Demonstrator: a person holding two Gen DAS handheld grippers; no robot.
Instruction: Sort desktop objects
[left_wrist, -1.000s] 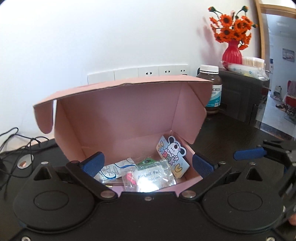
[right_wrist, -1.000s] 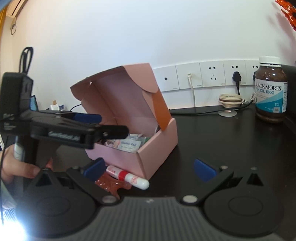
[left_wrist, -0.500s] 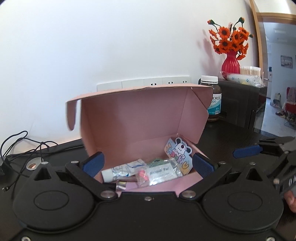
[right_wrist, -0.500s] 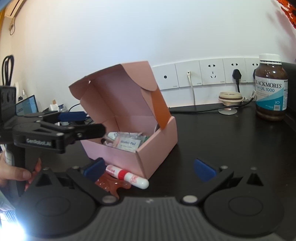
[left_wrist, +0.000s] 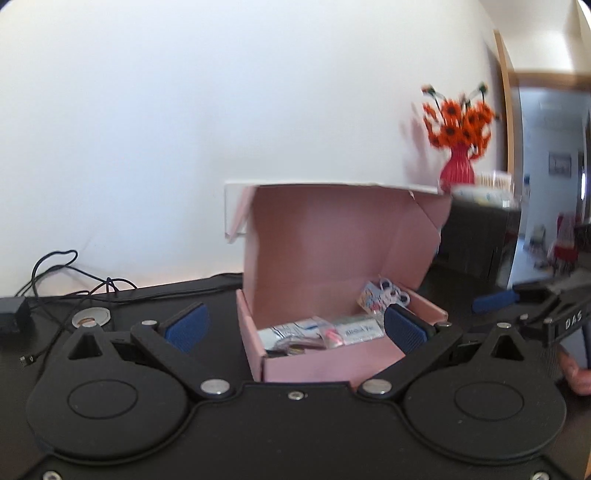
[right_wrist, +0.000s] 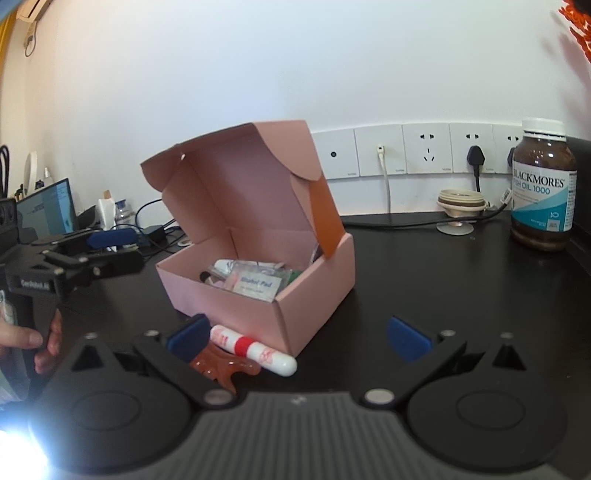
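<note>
Pink box (right_wrist: 258, 291): one, standing on the black desk (right_wrist: 443, 280) with its lid raised; it is the landmark for every place below.
Left gripper (left_wrist: 295, 325): one, fingers spread wide and holding nothing; the left blue pad (left_wrist: 186, 326) sits out to the left of the box, the right pad overlaps the box's right front corner in the left wrist view, and contact cannot be told.
Right gripper (right_wrist: 299, 336): one, fingers spread wide and empty, low over the desk in front of the box; its left pad (right_wrist: 188, 334) is just beside the white tube.
White tube (right_wrist: 255, 350): one, with a red band, lying on the desk against the front of the box, outside it.
Brown clip (right_wrist: 221, 367): one reddish-brown flat piece, on the desk in front of the box, partly under the tube and the right gripper's left finger.
Box contents: one packet labelled Alcohol Pad (right_wrist: 258, 286), one crumpled white tube or sachet (left_wrist: 291, 328), one cartoon card (left_wrist: 382, 297) leaning at the back right corner; other small items too blurred to count.
Brown bottle (right_wrist: 543, 188): one, white cap, well to the right of the box.
Wall sockets (right_wrist: 424, 153): a row behind the box, two with plugs in.
Hand (right_wrist: 33, 339): one visible left of the box, gripping the left gripper's handle.
</note>
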